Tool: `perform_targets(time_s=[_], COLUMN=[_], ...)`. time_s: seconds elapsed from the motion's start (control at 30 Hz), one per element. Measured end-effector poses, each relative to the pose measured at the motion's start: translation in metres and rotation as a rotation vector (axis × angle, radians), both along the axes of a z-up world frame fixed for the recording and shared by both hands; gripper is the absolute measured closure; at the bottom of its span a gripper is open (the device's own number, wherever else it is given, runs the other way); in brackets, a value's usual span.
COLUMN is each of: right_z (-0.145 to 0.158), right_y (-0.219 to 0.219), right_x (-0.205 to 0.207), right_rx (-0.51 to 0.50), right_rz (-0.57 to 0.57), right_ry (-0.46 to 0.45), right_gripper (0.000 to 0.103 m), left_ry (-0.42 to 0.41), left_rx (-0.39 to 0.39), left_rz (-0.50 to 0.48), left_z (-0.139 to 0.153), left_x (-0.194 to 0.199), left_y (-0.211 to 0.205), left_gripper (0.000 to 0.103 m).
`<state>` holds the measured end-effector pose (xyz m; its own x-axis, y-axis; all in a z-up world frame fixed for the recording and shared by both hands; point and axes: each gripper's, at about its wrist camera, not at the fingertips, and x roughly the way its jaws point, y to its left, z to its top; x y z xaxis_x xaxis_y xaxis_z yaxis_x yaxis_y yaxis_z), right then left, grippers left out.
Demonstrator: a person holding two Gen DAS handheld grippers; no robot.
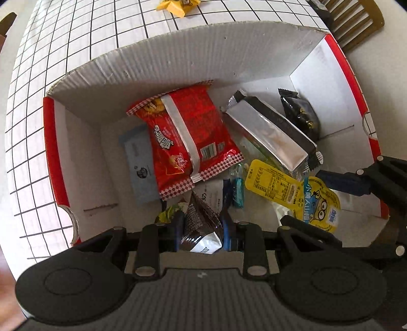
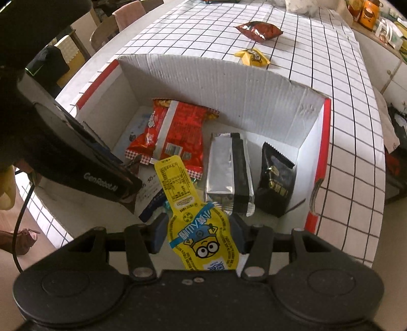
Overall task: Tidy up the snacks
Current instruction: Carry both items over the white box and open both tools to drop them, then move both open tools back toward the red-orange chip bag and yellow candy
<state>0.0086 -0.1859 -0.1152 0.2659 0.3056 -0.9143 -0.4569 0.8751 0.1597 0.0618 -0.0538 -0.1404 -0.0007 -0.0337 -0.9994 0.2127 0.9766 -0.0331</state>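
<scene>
A white cardboard box [image 1: 178,58] with red edges holds several snacks: a red packet [image 1: 188,137], a silver and black packet [image 1: 269,132], a black packet [image 1: 302,114] and a pale blue packet [image 1: 140,165]. My left gripper [image 1: 203,229] is shut on a dark brown and white packet [image 1: 201,226] low over the box's near side. My right gripper [image 2: 198,231] is shut on a yellow minion pouch [image 2: 201,229], held over the box [image 2: 229,84]; the pouch also shows in the left wrist view [image 1: 292,188]. The red packet [image 2: 175,135] and silver packet [image 2: 229,170] lie below it.
The box stands on a white tablecloth with a black grid [image 2: 330,51]. A yellow snack [image 2: 251,57] and a red-brown bag [image 2: 259,30] lie on the cloth beyond the box. Chairs [image 1: 356,20] stand at the table's edge. Shelves with goods [image 2: 381,23] are at far right.
</scene>
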Motion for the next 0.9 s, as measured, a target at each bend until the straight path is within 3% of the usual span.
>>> perform_targets(time_s=[0.27, 0.7, 0.73, 0.83, 0.9], right_z=[0.004, 0.034, 0.037, 0.048, 0.054], right_y=[-0.004, -0.004, -0.004, -0.007, -0.009], right_x=[-0.001, 0.000, 0.000, 0.003, 0.006], right_rx=[0.025, 0.066, 0.070, 0.088, 0.095], right_rz=[-0.026, -0.035, -0.038, -0.049, -0.052], right_ry=[-0.003, -0.062, -0.070, -0.093, -0.108], right_gripper=[0.051, 0.042, 0.041, 0.040, 0.039], left_ry=[-0.012, -0.134, -0.147, -0.199, -0.234], left_rx=[-0.012, -0.027, -0.029, -0.032, -0.035], left_rz=[0.017, 0.009, 0.007, 0.012, 0.013], left_z=[0.006, 0.041, 0.043, 0.057, 0.066], left_x=[-0.001, -0.010, -0.009, -0.008, -0.007], left_y=[0.002, 0.010, 0.010, 0.011, 0.012], left_gripper=[0.074, 0.072, 0.071, 0.054, 0.052])
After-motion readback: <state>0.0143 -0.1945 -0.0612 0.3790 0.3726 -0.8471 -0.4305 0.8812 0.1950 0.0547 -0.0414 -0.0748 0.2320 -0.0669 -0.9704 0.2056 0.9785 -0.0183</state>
